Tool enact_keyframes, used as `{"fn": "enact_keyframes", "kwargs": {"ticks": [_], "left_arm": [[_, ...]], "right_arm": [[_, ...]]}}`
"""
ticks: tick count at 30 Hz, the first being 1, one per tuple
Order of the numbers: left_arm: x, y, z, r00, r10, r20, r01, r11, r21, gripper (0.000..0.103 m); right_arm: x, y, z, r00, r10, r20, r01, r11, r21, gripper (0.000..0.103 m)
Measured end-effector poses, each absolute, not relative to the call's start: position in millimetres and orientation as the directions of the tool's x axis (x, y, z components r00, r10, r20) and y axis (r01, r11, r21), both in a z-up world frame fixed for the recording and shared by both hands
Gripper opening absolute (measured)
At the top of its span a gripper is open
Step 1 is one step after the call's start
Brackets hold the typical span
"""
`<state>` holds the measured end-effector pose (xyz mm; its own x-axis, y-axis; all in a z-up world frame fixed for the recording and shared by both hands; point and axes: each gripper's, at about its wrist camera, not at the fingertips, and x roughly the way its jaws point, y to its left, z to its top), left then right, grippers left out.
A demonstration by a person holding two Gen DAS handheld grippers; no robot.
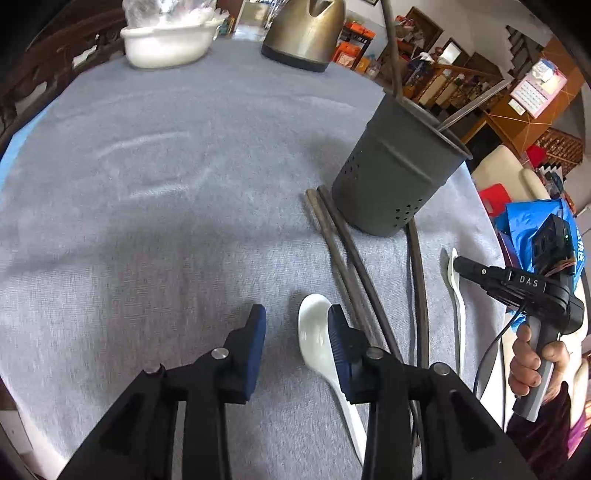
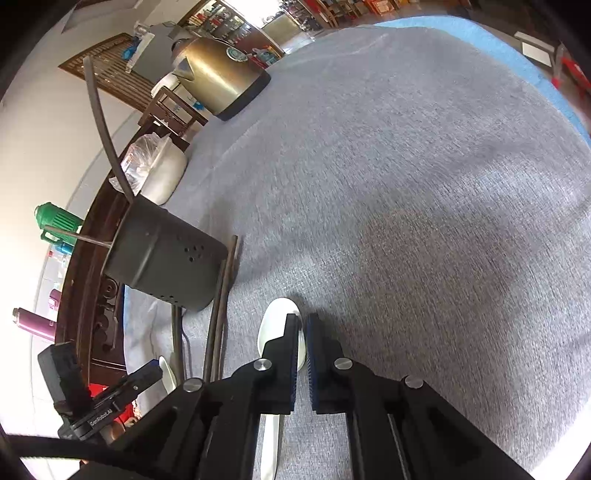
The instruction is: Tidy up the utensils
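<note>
A dark grey perforated utensil holder [image 1: 397, 173] stands on the grey cloth and holds a chopstick and a thin metal rod; it also shows in the right wrist view [image 2: 166, 262]. Dark chopsticks [image 1: 354, 266] lie in front of it. A white ceramic spoon [image 1: 317, 347] lies on the cloth, and my open, empty left gripper [image 1: 297, 326] hovers just above its bowl. A second white spoon [image 1: 456, 295] lies further right. In the right wrist view a gripper [image 2: 303, 325] hangs over a white spoon [image 2: 275, 325], jaws almost together with nothing between them.
A brass-coloured kettle [image 1: 306, 29] and a white bowl [image 1: 166, 40] with plastic wrap stand at the far side of the table. The other hand-held gripper [image 1: 517, 284] shows at the right table edge. A wooden chair back [image 2: 122, 88] stands behind the table.
</note>
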<state>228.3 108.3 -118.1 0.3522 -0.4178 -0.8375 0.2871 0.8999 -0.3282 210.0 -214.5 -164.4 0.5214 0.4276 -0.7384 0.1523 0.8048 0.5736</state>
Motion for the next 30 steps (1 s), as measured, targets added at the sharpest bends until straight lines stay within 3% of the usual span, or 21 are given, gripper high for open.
{"fn": "enact_keyframes", "kwargs": {"ticks": [3, 6, 16, 18, 23, 25, 27, 30], "left_arm": [[231.5, 102.3, -121.6, 0.341, -0.419, -0.842, 0.317, 0.894, -0.316, 0.011], [229.9, 99.6, -121.8, 0.358, -0.413, -0.837, 0.341, 0.893, -0.294, 0.006], [221.5, 111.2, -81.3, 0.488, -0.408, -0.772, 0.31, 0.908, -0.284, 0.003], [223.1, 115.2, -74.5, 0.508, -0.4, -0.763, 0.307, 0.912, -0.273, 0.003], [221.8, 116.5, -71.8, 0.552, -0.373, -0.746, 0.262, 0.927, -0.27, 0.003], [222.5, 119.3, -73.6, 0.567, -0.36, -0.741, 0.243, 0.933, -0.267, 0.003], [223.4, 114.3, -75.1, 0.575, -0.352, -0.738, 0.228, 0.936, -0.268, 0.003], [225.4, 109.7, -76.5, 0.599, -0.316, -0.736, 0.21, 0.949, -0.237, 0.003]], "right_arm": [[211.4, -204.2, -159.8, 0.53, 0.389, -0.754, 0.089, 0.858, 0.505, 0.006], [211.7, -198.1, -157.7, 0.539, 0.372, -0.756, 0.067, 0.875, 0.479, 0.004], [206.6, -189.8, -124.3, 0.66, 0.402, -0.635, -0.007, 0.848, 0.53, 0.004], [209.7, -189.2, -118.8, 0.657, 0.361, -0.661, 0.004, 0.876, 0.483, 0.004], [218.1, -211.3, -126.2, 0.592, 0.413, -0.692, 0.072, 0.829, 0.555, 0.008], [221.0, -213.0, -134.8, 0.552, 0.443, -0.706, 0.091, 0.81, 0.58, 0.025], [223.6, -209.0, -140.7, 0.522, 0.446, -0.727, 0.106, 0.812, 0.574, 0.033], [225.1, -195.9, -142.9, 0.497, 0.439, -0.748, 0.096, 0.829, 0.551, 0.033]]}}
